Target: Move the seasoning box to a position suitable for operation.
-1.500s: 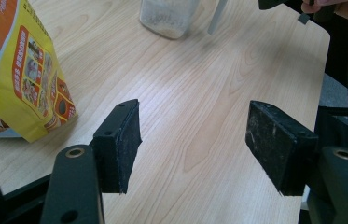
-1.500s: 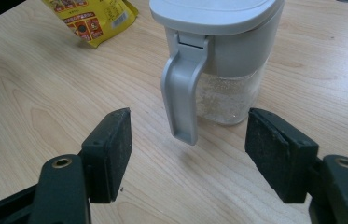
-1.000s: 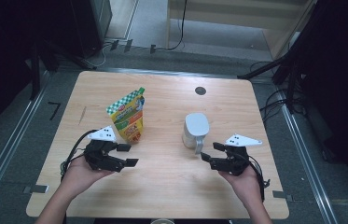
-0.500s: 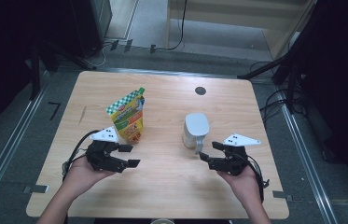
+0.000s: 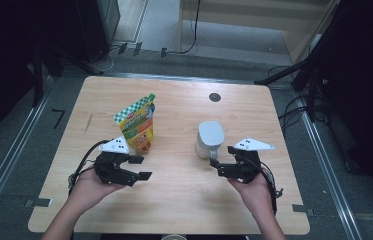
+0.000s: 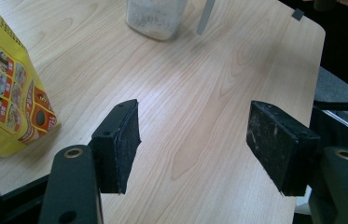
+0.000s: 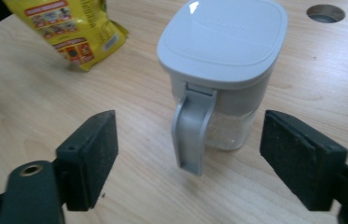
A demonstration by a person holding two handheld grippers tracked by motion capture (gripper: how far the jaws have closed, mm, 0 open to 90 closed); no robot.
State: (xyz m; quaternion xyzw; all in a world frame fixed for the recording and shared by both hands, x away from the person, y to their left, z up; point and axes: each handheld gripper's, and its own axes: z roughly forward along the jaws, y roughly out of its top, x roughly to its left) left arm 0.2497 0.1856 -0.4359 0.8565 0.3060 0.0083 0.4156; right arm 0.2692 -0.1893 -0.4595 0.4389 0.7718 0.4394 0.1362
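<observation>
Since the earlier frames, little has been shifted: the right gripper (image 5: 215,164) has been held near the same spot, and its jaws have just been opening, with nothing pressed between the pads. Both hands are kept at the near edge of the wooden table (image 5: 174,102). The left gripper (image 5: 140,168) is held released as well, its pads set wide apart over bare wood.

The grey-lidded container (image 5: 209,139) is stood upright right of the table's middle, just beyond the right gripper; in the right gripper view its handle (image 7: 191,133) is turned toward the jaws and lies between their lines, apart from both pads. The yellow pouch (image 5: 138,125) is stood left of the middle, just beyond the left gripper.

A light wood grain is shown across the tabletop, with a round cable hole (image 5: 215,97) near the far edge. Grey floor, metal rails (image 5: 10,159) and loose cables are seen around the table, and the far left and right of the room are lost in darkness.

The container's top is cut off in the left gripper view, the pouch's print is too small to be read, and the contents behind the container's clear wall cannot be identified.
</observation>
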